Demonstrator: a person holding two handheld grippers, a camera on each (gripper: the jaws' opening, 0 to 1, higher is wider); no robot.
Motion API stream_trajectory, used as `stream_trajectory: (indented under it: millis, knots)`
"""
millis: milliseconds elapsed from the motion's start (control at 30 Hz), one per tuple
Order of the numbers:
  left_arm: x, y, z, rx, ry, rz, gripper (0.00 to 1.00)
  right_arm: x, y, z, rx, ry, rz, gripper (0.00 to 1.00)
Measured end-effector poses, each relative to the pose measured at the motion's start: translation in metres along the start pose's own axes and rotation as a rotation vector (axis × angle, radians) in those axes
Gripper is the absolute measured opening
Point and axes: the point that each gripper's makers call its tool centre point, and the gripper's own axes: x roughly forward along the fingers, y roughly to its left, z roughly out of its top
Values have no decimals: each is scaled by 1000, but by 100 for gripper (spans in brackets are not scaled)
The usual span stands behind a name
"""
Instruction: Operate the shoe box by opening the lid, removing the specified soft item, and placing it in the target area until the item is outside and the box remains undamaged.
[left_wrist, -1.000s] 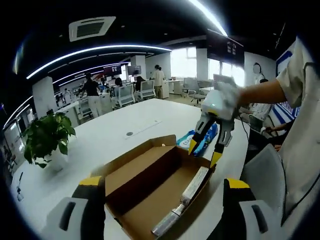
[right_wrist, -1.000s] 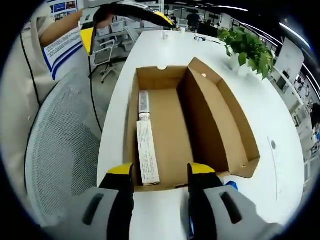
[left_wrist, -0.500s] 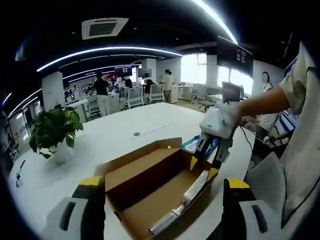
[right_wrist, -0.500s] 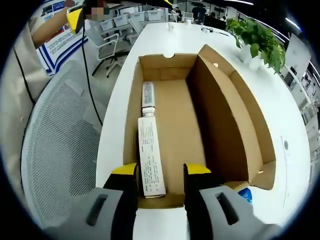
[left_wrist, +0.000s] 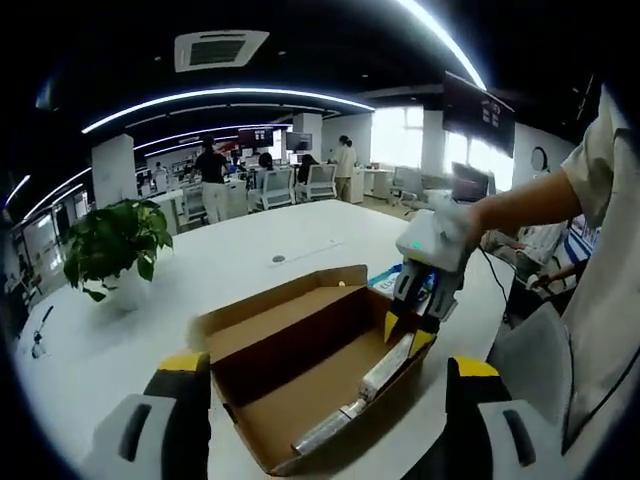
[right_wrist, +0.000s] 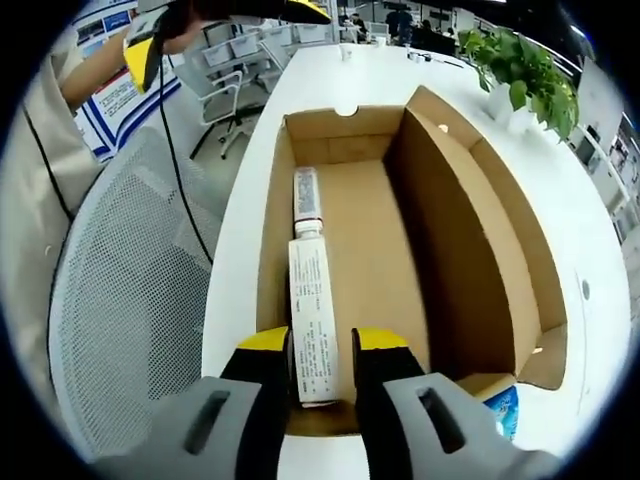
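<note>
An open brown shoe box (right_wrist: 440, 230) lies on the white table (right_wrist: 590, 220), its lid flap standing up along one long side. A long white tube pack (right_wrist: 312, 300) lies inside against the wall nearest the chair. My right gripper (right_wrist: 320, 345) reaches over the box's near end, its yellow-tipped jaws narrowed to either side of the pack's end with a thin gap left. In the left gripper view the box (left_wrist: 300, 375) sits ahead, and the right gripper (left_wrist: 405, 333) dips into its far end over the pack (left_wrist: 385, 365). My left gripper (left_wrist: 325, 365) stands wide open, holding nothing.
A blue packet (right_wrist: 503, 410) lies on the table by the box's corner, also the blue packet (left_wrist: 385, 283). A potted plant (left_wrist: 110, 245) stands farther along the table. A grey mesh chair (right_wrist: 120, 330) is beside the table edge. People and desks are in the background.
My right gripper has moved down into the box's end and its jaws have narrowed around the white pack. The left gripper stays open, its view only slightly shifted.
</note>
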Motion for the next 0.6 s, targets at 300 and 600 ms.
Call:
stream_trajectory:
  millis: [300, 600]
  knots:
    - [-1, 3, -6, 12, 20, 8, 100, 7, -1, -5, 15, 28, 1, 17]
    - [-2, 2, -10, 18, 31, 6, 100, 0, 2, -4, 10, 24, -13, 15]
